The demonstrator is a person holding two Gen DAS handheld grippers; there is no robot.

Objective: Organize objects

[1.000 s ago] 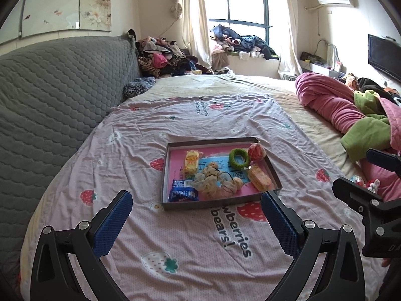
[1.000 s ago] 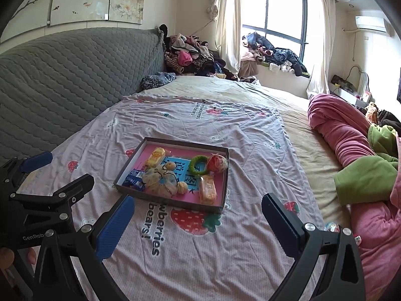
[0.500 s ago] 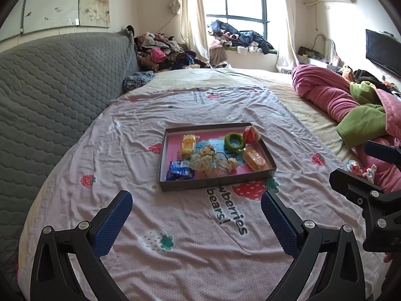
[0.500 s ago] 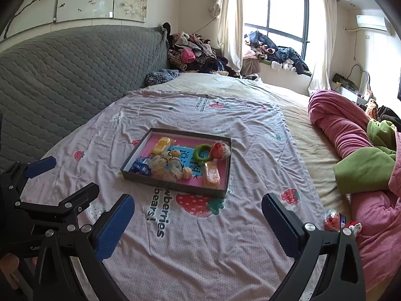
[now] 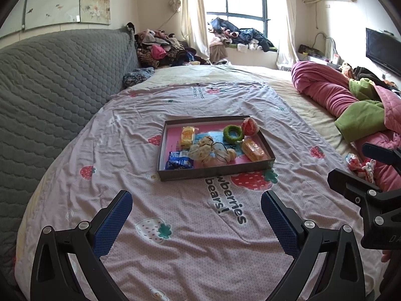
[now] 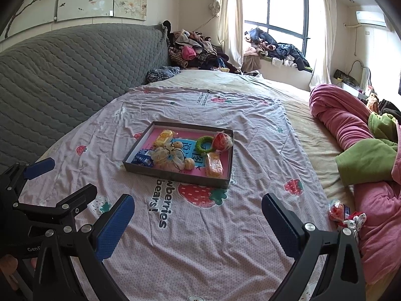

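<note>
Mostly, the sorting looks done, judging by how things lie: a shallow dark tray point(image 5: 213, 174) with a pink floor sits near the middle of the bed point(image 5: 175, 225), on a strawberry-print sheet, and it already holds a fair gathering. Inside it are a yellow snack packet point(image 5: 188, 135) toward the far left, a blue wrapper point(image 5: 179, 163) at the near left corner, a green ring point(image 5: 233, 133) and a red netted ball point(image 5: 249, 126) touching each other at the far right, an orange packet point(image 5: 253, 149) along the right wall, and a clear bag of pale round pieces point(image 5: 210, 153) in the middle. What seems left is a small cluster outside the tray: a red-and-white wrapped item point(image 6: 337, 210) and a spotted red-and-white piece point(image 6: 356, 220) lying on the sheet just beside the pink quilt point(image 6: 351, 130), well apart from the tray on its right. The left gripper point(image 5: 196, 223) has its blue-padded fingers point(image 5: 112, 223) spread wide with nothing between them, held low over the near part of the bed. The right gripper point(image 6: 198, 223) is likewise spread wide and empty, and the stray cluster lies just off its right finger. My reading is that those pieces by the quilt are the remaining work, and the right gripper is the nearer one to fetch them; whether the things in the tray also need arranging I cannot tell.
</note>
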